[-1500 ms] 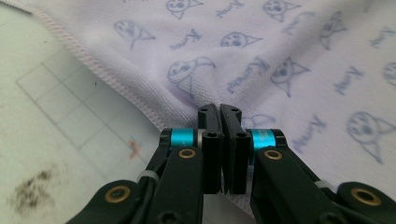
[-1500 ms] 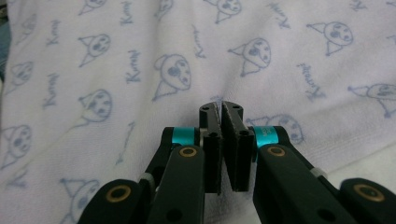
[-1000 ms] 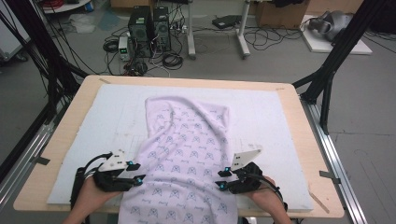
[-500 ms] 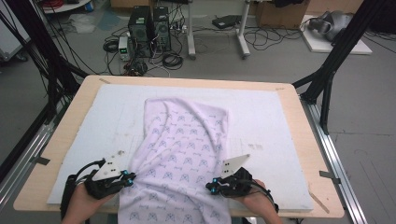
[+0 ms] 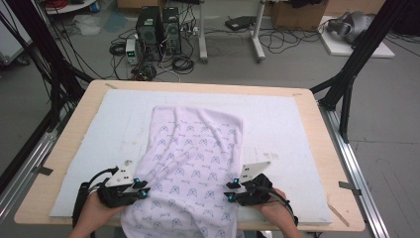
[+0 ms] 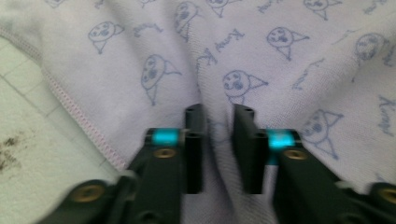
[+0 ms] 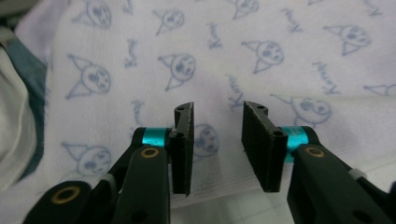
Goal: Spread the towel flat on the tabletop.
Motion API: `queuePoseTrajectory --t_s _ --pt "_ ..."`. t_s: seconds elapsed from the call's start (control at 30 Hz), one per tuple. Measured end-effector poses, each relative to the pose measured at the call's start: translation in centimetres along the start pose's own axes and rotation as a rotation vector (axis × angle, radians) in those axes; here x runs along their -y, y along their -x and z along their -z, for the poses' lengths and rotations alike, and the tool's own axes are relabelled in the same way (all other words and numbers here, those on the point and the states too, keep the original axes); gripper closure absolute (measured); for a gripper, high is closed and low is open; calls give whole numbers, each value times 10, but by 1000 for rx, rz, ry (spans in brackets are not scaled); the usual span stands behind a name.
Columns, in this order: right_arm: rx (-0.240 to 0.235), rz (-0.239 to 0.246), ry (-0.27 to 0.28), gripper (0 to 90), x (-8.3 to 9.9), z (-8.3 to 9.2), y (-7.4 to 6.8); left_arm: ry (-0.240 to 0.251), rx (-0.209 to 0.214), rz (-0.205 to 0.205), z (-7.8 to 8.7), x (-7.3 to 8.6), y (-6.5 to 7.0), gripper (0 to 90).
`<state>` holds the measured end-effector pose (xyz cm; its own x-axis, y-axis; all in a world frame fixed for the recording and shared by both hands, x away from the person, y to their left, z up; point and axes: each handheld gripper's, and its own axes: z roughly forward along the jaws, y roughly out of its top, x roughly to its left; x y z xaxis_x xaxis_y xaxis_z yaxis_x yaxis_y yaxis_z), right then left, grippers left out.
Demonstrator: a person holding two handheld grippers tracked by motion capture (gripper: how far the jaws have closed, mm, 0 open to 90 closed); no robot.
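Note:
A pale lilac towel (image 5: 193, 158) with blue cartoon faces lies lengthwise on the white mat (image 5: 109, 129), and its near end hangs over the table's front edge. My left gripper (image 5: 142, 187) sits at the towel's left border near the front. Its jaws have just been opening, and in the left gripper view my left gripper (image 6: 218, 114) stands narrowly open with a soft ridge of towel (image 6: 280, 70) between the pads. My right gripper (image 5: 231, 189) is at the right border. Its jaws have also just been opening; my right gripper (image 7: 217, 112) stands open over flat towel (image 7: 280, 60).
The wooden table (image 5: 317, 148) shows bare rims around the mat. Black frame legs (image 5: 346, 84) rise at both sides. Computer towers (image 5: 158, 27) and cables lie on the floor beyond. White and teal clothing (image 7: 18, 116) shows at the left of the right gripper view.
The towel, humped a second ago, now lies flatter with a straighter far edge. Both hands drew back toward the front edge, then eased forward a little.

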<state>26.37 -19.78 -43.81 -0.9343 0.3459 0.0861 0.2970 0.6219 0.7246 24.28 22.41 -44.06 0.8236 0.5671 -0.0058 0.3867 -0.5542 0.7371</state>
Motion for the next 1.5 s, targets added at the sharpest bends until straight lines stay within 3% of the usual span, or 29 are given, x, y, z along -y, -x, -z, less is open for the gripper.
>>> queuePoseTrajectory --t_s 0.07,0.13,0.2,0.33,0.4,0.5,0.57,0.63,0.77,0.8,0.87,0.93,1.0,1.07,1.1,1.17,1.2,1.23,1.33,1.37,1.43,1.47,1.5 --pt "19 -8 20 673 4 6 2 -5 -1 -8 3 2 -1 842" --pt "38 -16 23 691 8 13 3 -4 -21 -17 7 3 0 841" --pt "56 -24 30 718 11 20 3 12 -25 1 10 2 -2 820" --pt "38 -24 20 685 13 18 3 6 -33 16 3 0 -2 587" --pt "44 -18 -8 695 13 11 2 7 -27 9 -1 1 -1 664" --pt "24 -3 15 879 14 4 3 8 -24 -1 -1 0 0 814" --pt "2 -25 5 897 13 5 7 5 -32 -12 0 -1 3 839" --pt "9 -9 -24 900 10 9 6 12 -32 -15 1 -2 3 848" --pt "7 3 -1 900 5 30 1 57 6 -16 15 -7 10 848" --pt "8 9 23 893 4 37 1 57 6 -16 15 -7 10 841" --pt "8 -25 78 804 2 46 3 65 54 -16 19 -13 10 737" --pt "27 -7 67 703 -1 45 6 52 55 -18 14 -18 6 588" --pt "23 -6 41 635 -3 33 9 35 36 -6 4 -18 1 540" --pt "2 -6 8 629 -2 18 10 -6 30 -6 -5 -13 -3 571" --pt "-8 -9 -12 646 -1 10 10 -27 37 -16 -8 -10 -4 674" --pt "-10 -2 -38 760 4 0 10 0 39 -7 -6 -6 -4 783" --pt "-28 -5 -18 879 6 0 11 0 37 -13 -4 -5 -3 819" --pt "-41 -11 -22 888 7 1 9 0 37 -13 -4 -5 -3 834" --pt "-100 19 -44 895 6 3 4 -3 36 -24 3 -3 -2 851" --pt "-121 29 -44 895 6 6 0 5 53 -23 7 -2 -1 855" --pt "-155 48 -8 885 4 15 -11 36 81 -25 18 -1 5 848" --pt "-174 44 19 870 4 22 -15 53 100 -21 23 0 6 812" --pt "-188 34 46 775 4 28 -17 69 117 -11 27 -1 7 725"
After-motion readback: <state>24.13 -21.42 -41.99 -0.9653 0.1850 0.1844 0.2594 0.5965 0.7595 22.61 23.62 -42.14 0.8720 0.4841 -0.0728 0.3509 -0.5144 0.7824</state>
